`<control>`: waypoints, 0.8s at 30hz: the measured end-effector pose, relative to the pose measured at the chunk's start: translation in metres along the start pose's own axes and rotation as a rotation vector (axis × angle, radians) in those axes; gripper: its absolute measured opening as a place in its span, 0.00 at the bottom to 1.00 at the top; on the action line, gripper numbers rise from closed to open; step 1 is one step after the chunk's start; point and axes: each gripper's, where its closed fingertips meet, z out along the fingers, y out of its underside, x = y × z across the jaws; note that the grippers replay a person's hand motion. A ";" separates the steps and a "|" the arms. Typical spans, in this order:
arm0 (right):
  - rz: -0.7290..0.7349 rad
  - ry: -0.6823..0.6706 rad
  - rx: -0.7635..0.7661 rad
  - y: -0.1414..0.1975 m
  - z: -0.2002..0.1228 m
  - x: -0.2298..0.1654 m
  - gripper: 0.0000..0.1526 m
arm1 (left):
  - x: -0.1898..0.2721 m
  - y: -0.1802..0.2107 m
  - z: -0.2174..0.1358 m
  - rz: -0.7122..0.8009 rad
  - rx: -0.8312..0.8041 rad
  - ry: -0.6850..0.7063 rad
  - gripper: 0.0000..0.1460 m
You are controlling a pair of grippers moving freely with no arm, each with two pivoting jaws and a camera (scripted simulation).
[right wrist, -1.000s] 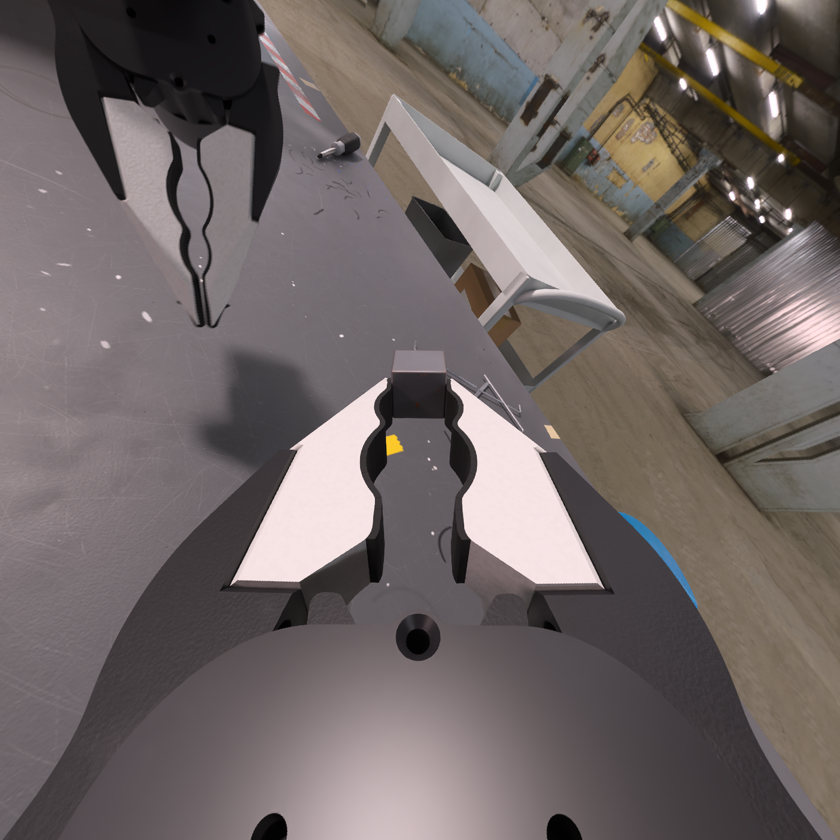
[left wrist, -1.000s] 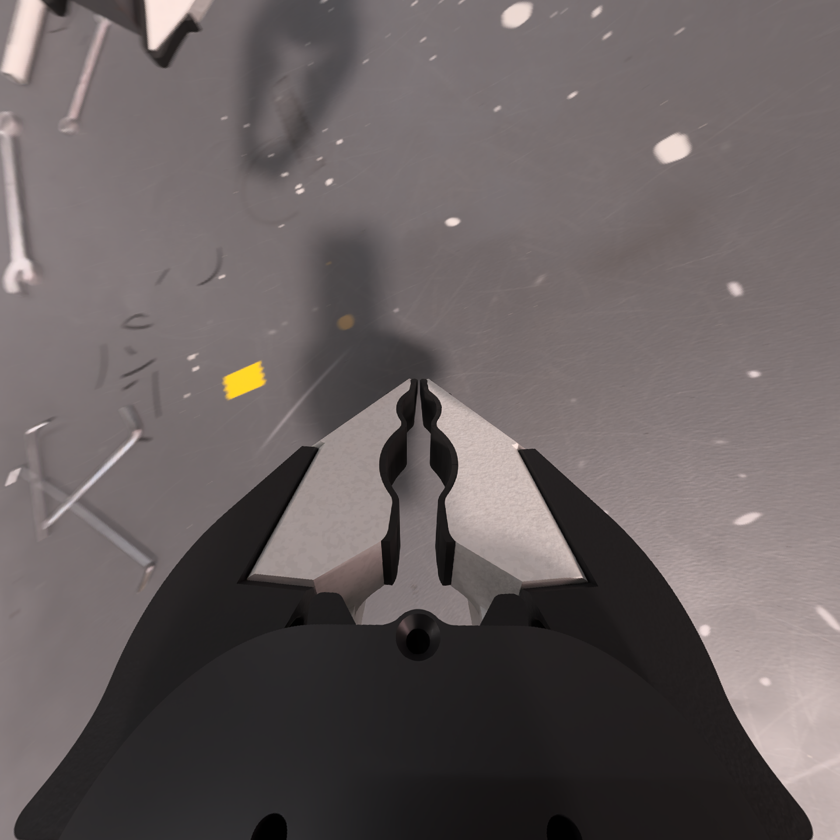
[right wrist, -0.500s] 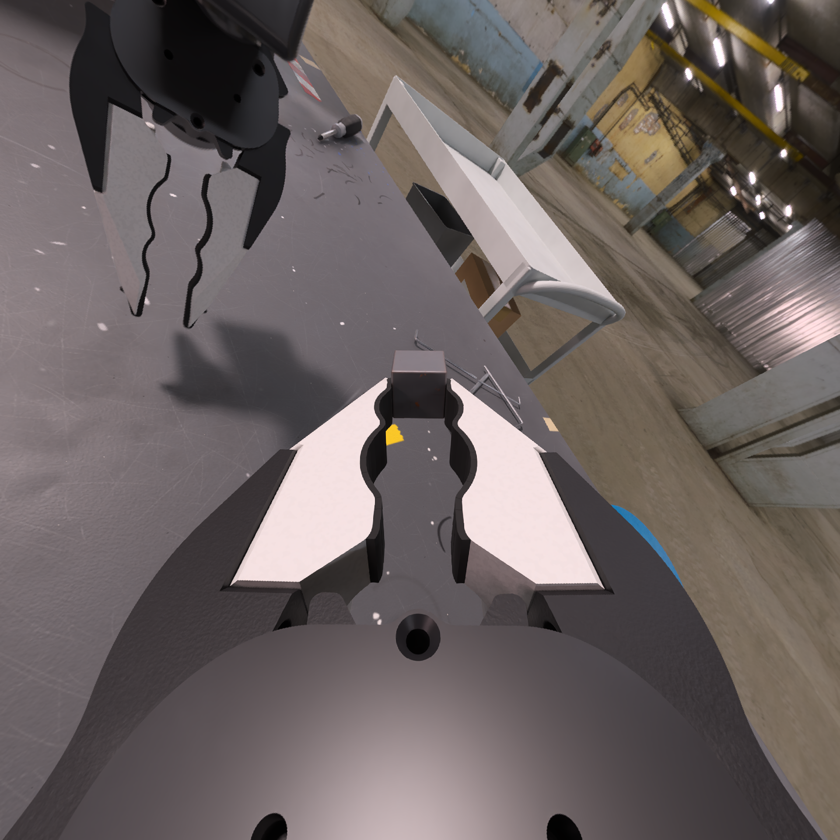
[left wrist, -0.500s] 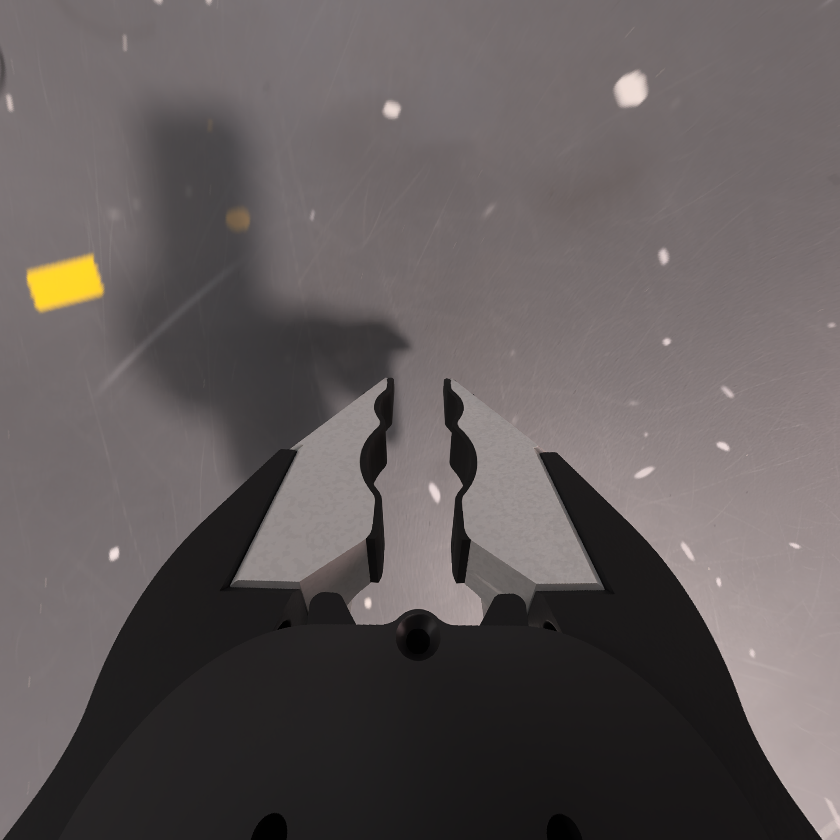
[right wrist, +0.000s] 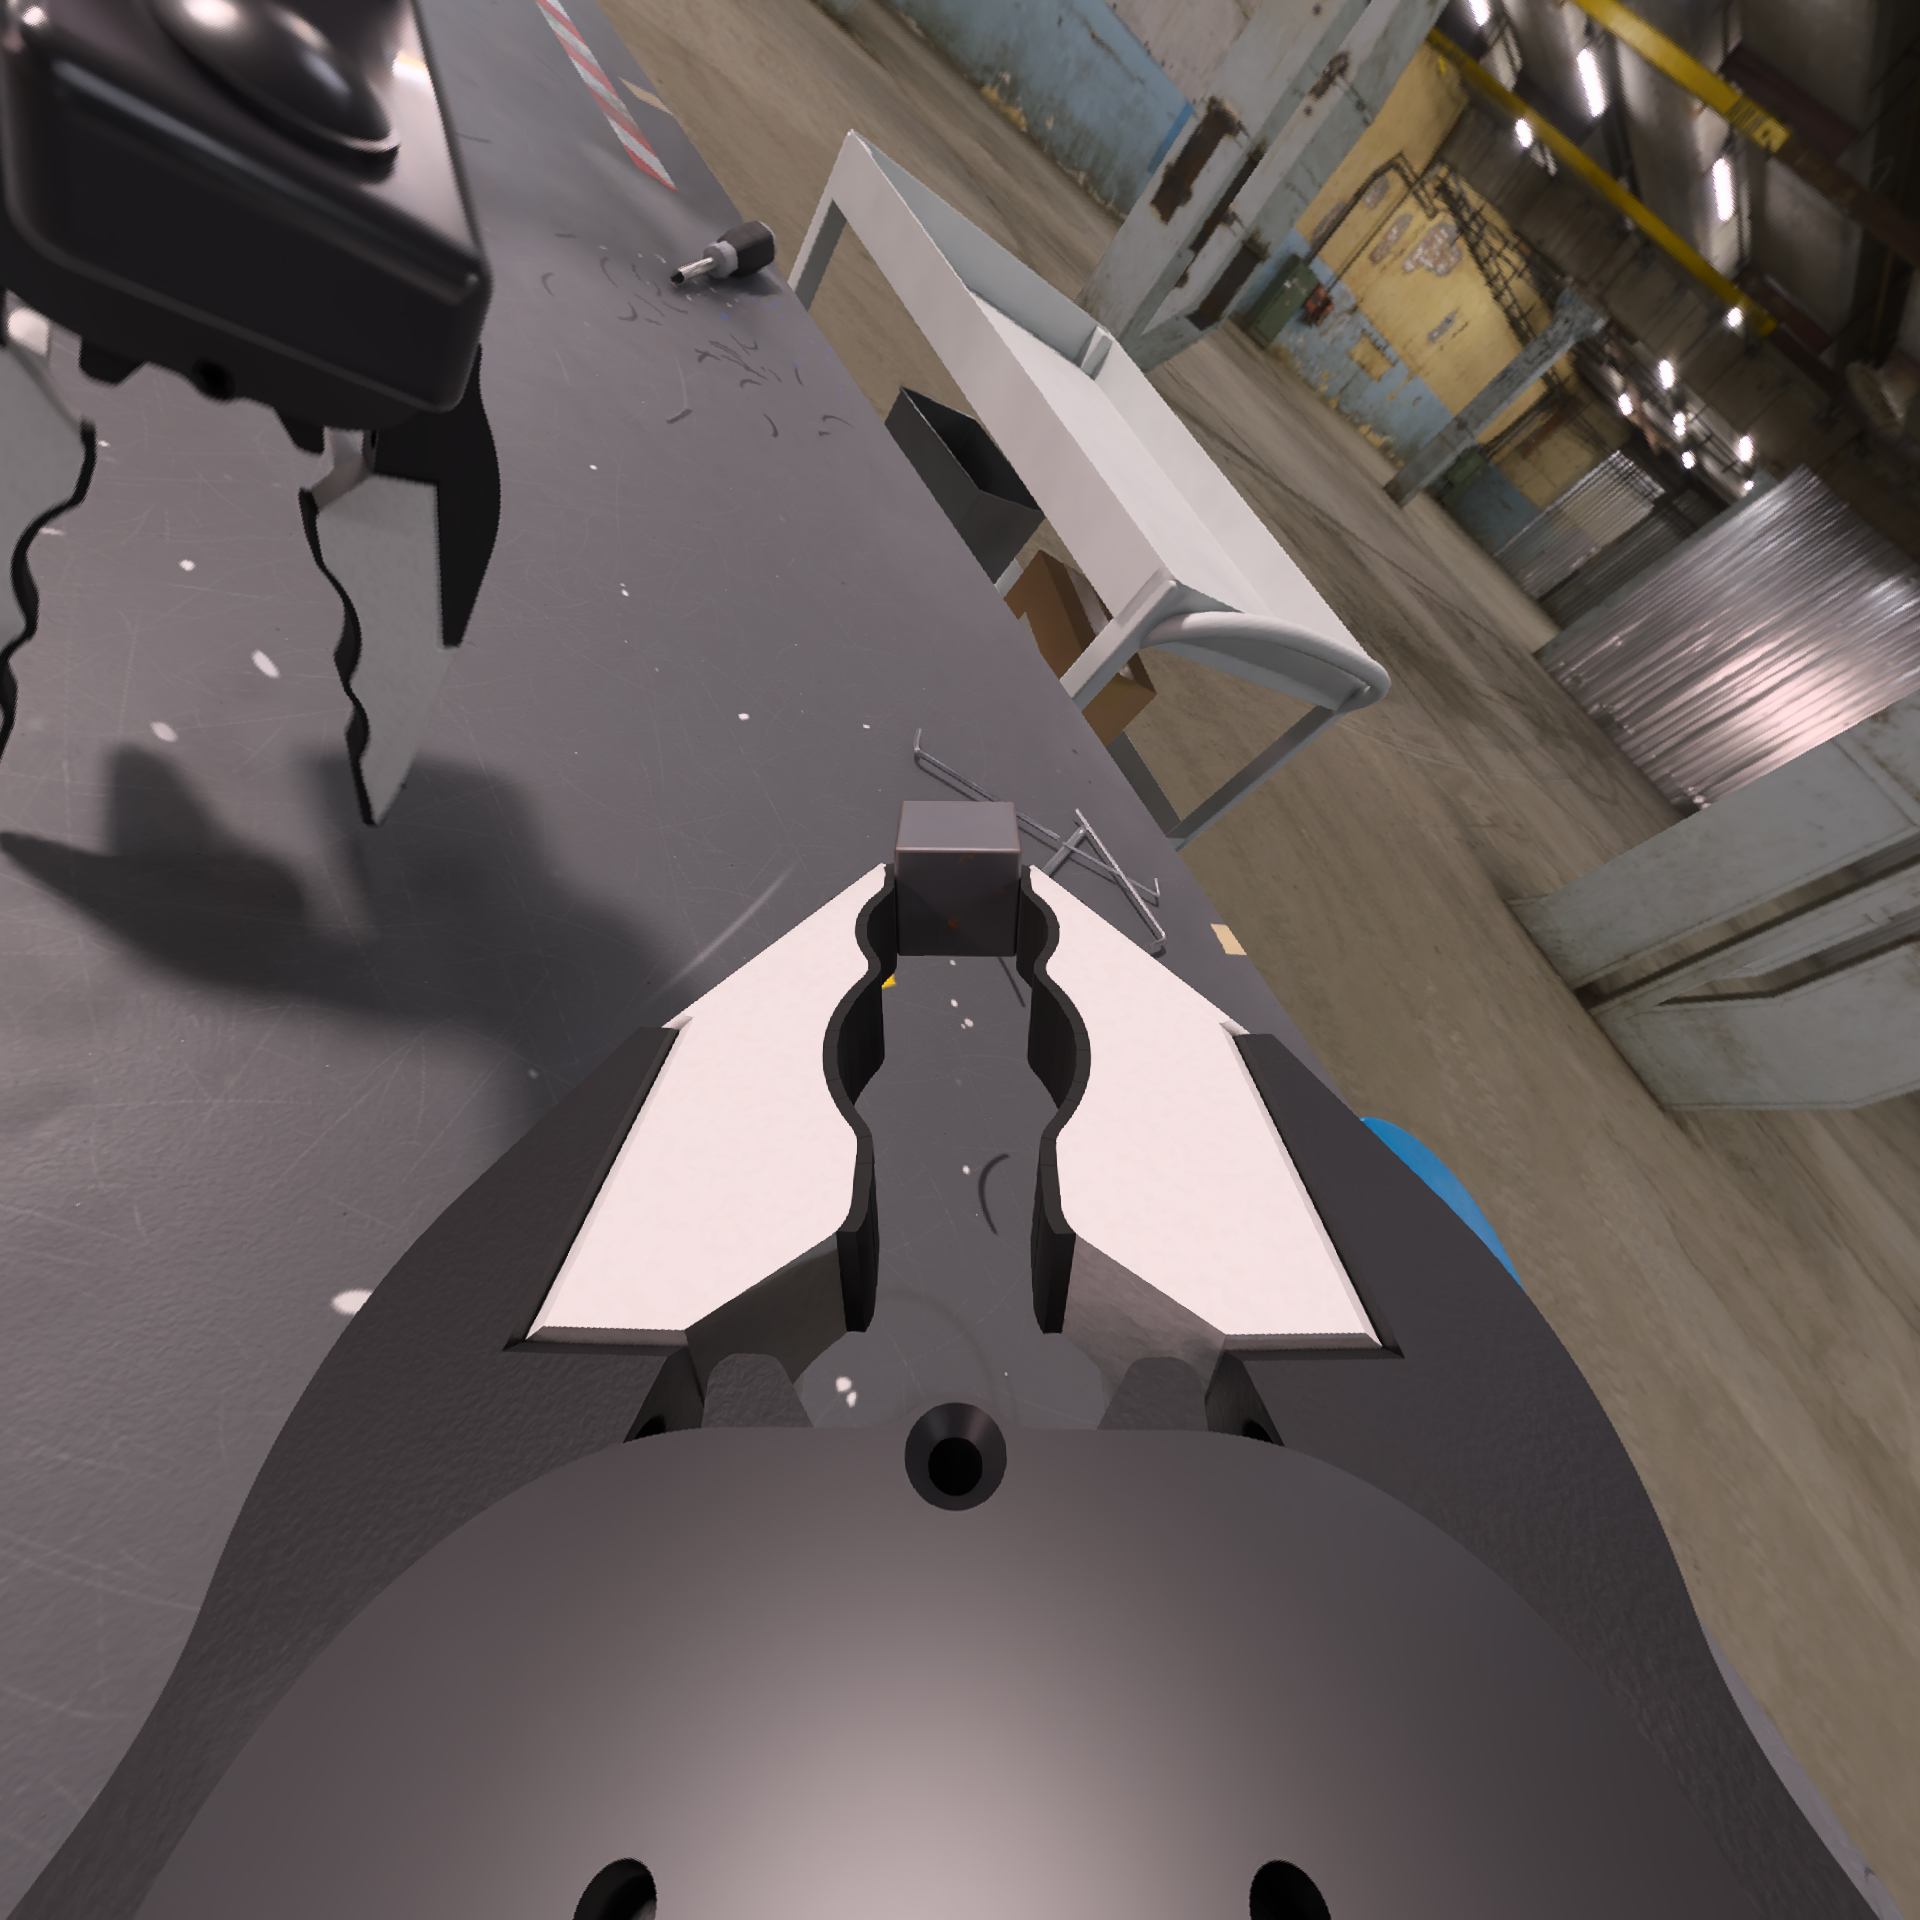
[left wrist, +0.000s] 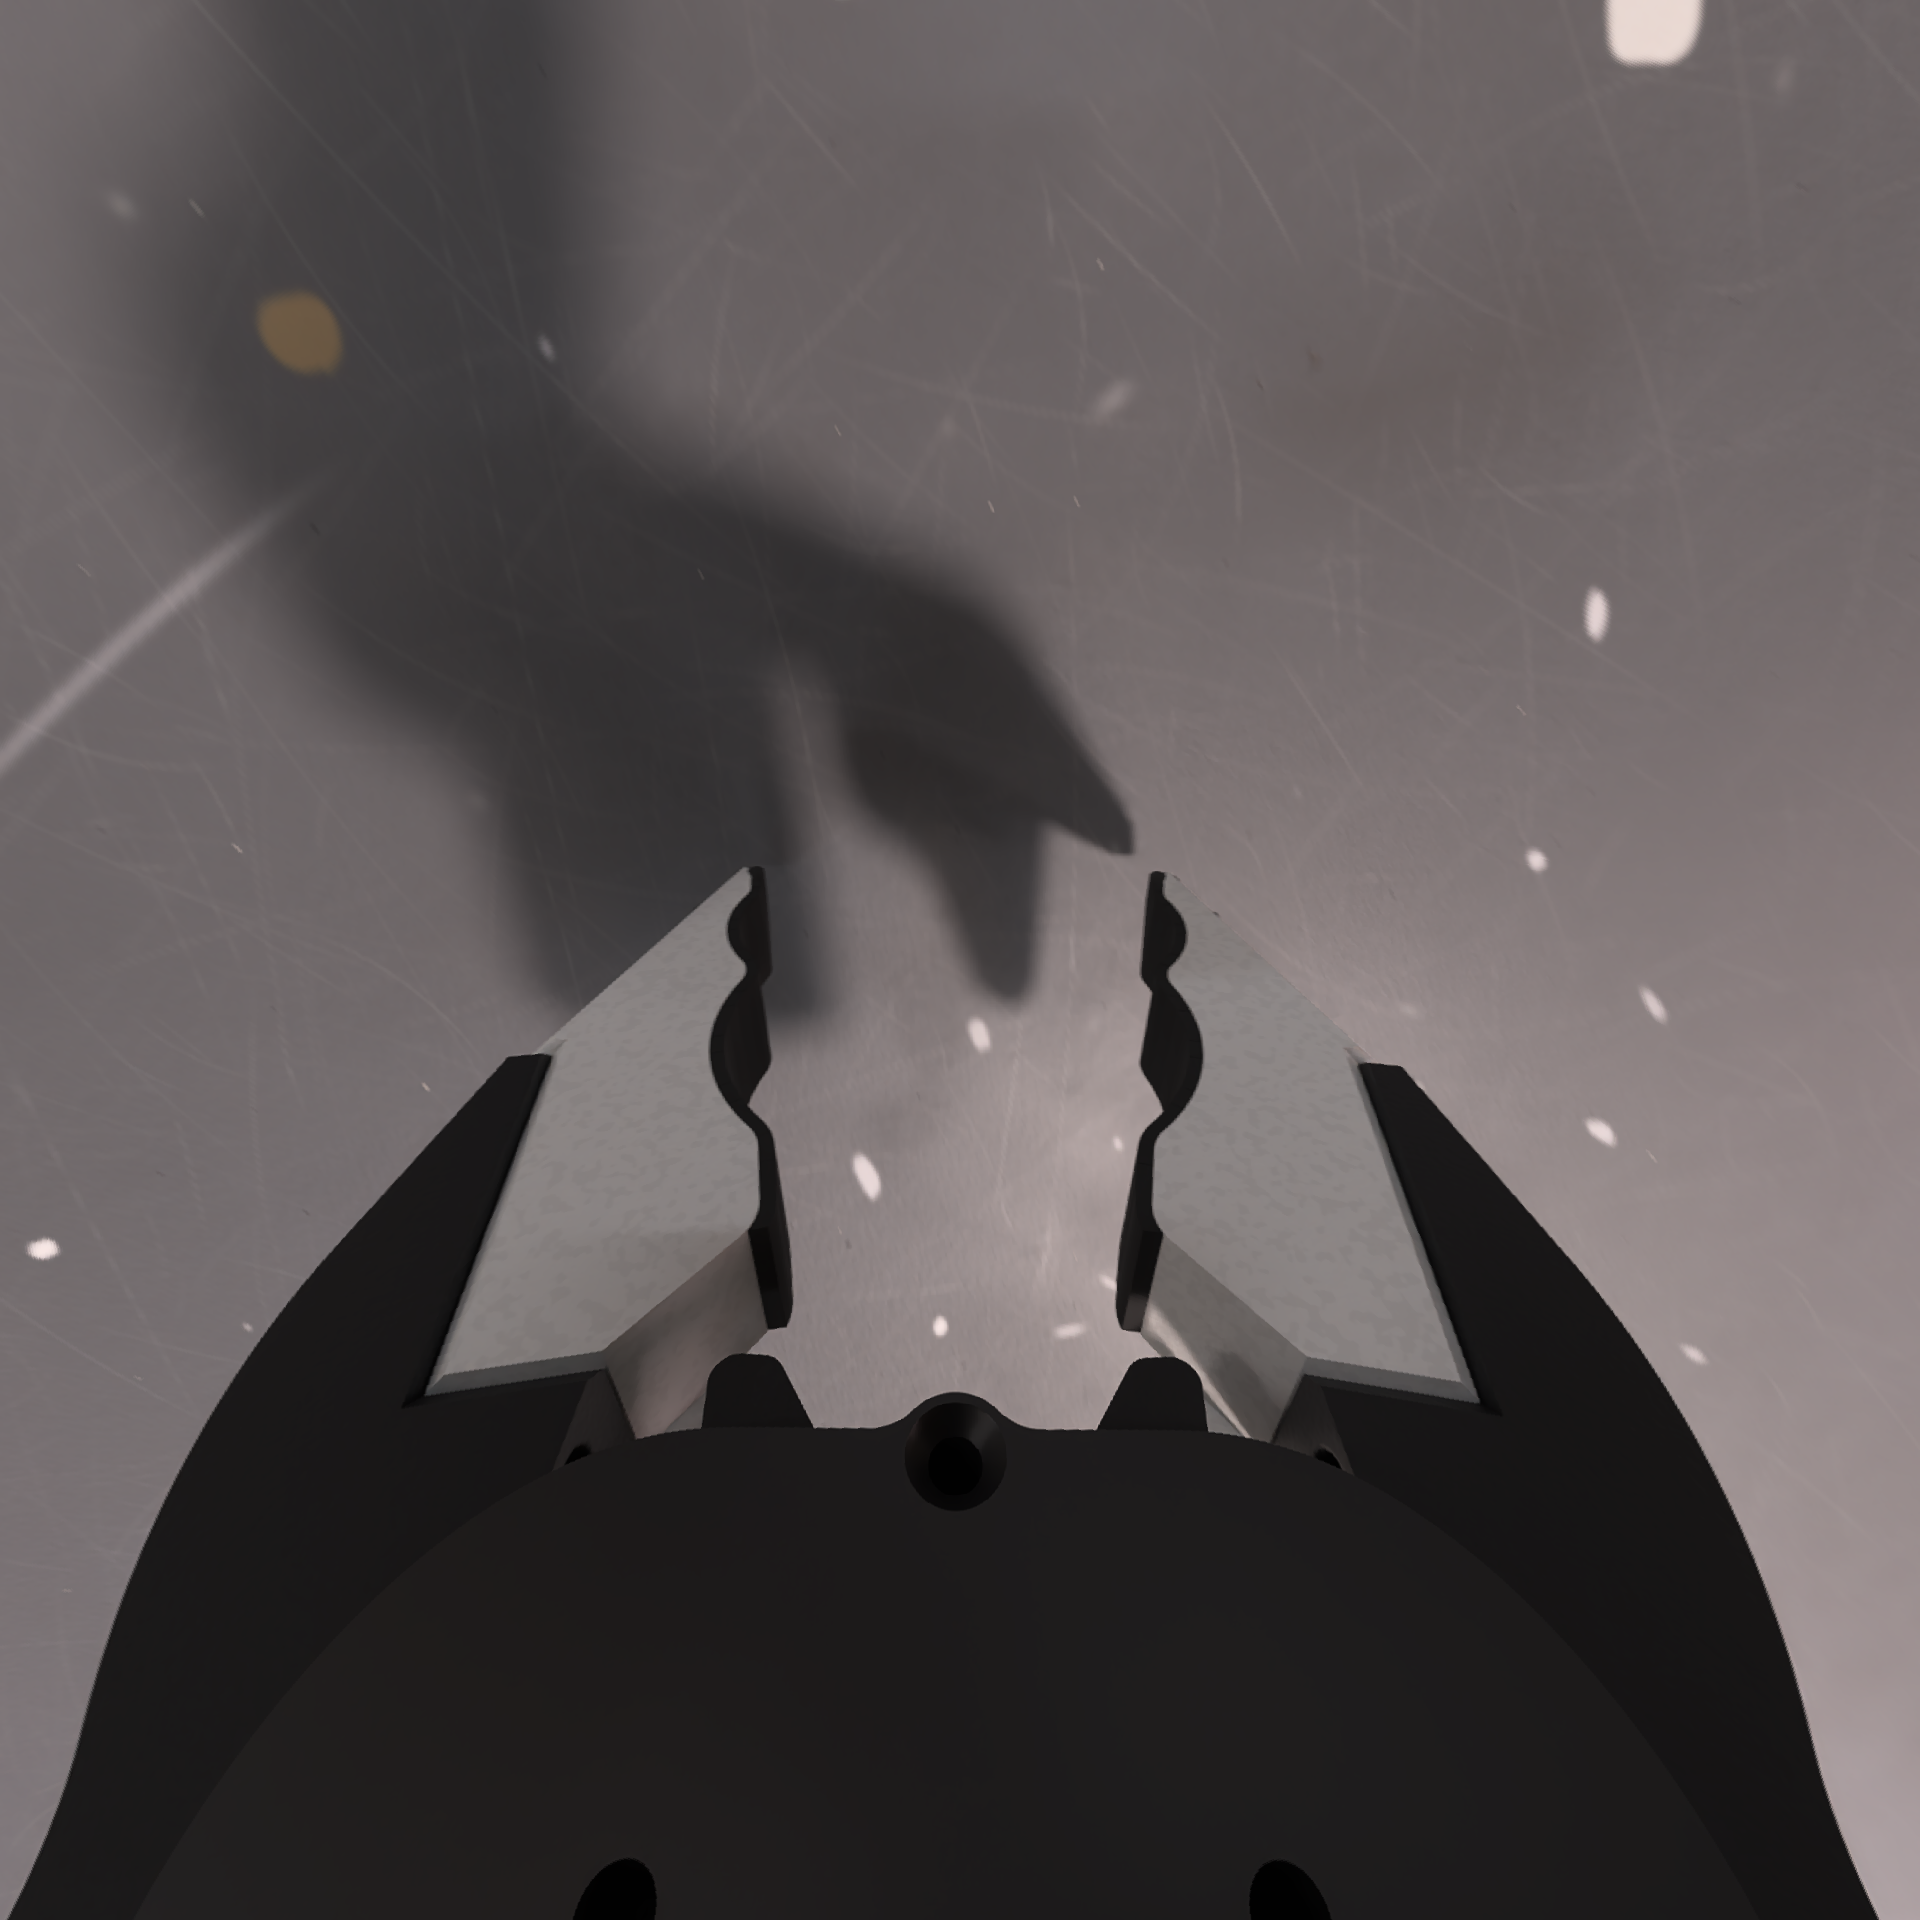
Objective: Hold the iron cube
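Grip: While the iron cube (right wrist: 954, 891) sits pinched between the tips of the right gripper (right wrist: 956, 904), the hold the task asks for looks, as far as the right wrist view shows, already made.
Progress: I judge the main step done; what is left is only to keep the clamp steady, since nothing in the pictures points to a further place for the cube.
Cube and right jaws: the jaws are closed onto the cube's two side faces, at the very front notch of the fingers (right wrist: 727, 1101); the wider scallops behind it are empty, and the cube's top edge stands slightly proud of the tips.
Cube height: it appears lifted off the dark workbench (right wrist: 644, 644), though whether its underside is fully clear of the surface cannot be told from this angle.
Left gripper: the left gripper (left wrist: 951, 894) points down at the bare, scratched bench top with its jaws spread wide and nothing between them; its shadow (left wrist: 831, 748) falls just ahead of the tips.
Spacing: in the right wrist view the left gripper hangs to the left of the cube, well apart from it and not touching it.
Risk: a tip-only pinch on a heavy block could slip, in my judgement.
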 end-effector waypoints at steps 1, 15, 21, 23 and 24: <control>0.004 0.002 0.001 0.000 0.000 0.001 0.14 | -0.003 -0.005 0.004 0.005 0.006 -0.030 0.53; 0.019 0.061 -0.017 0.007 -0.008 0.017 0.14 | -0.008 -0.075 0.006 -0.115 0.281 -0.105 0.56; 0.037 0.086 -0.030 0.012 -0.009 0.023 0.14 | -0.015 -0.074 0.014 -0.090 0.198 -0.249 0.59; 0.046 0.088 -0.029 0.013 -0.009 0.024 0.14 | -0.020 -0.074 0.014 -0.069 0.181 -0.299 0.58; 0.048 0.088 -0.028 0.013 -0.009 0.024 0.14 | -0.023 -0.074 0.014 -0.054 0.188 -0.308 0.56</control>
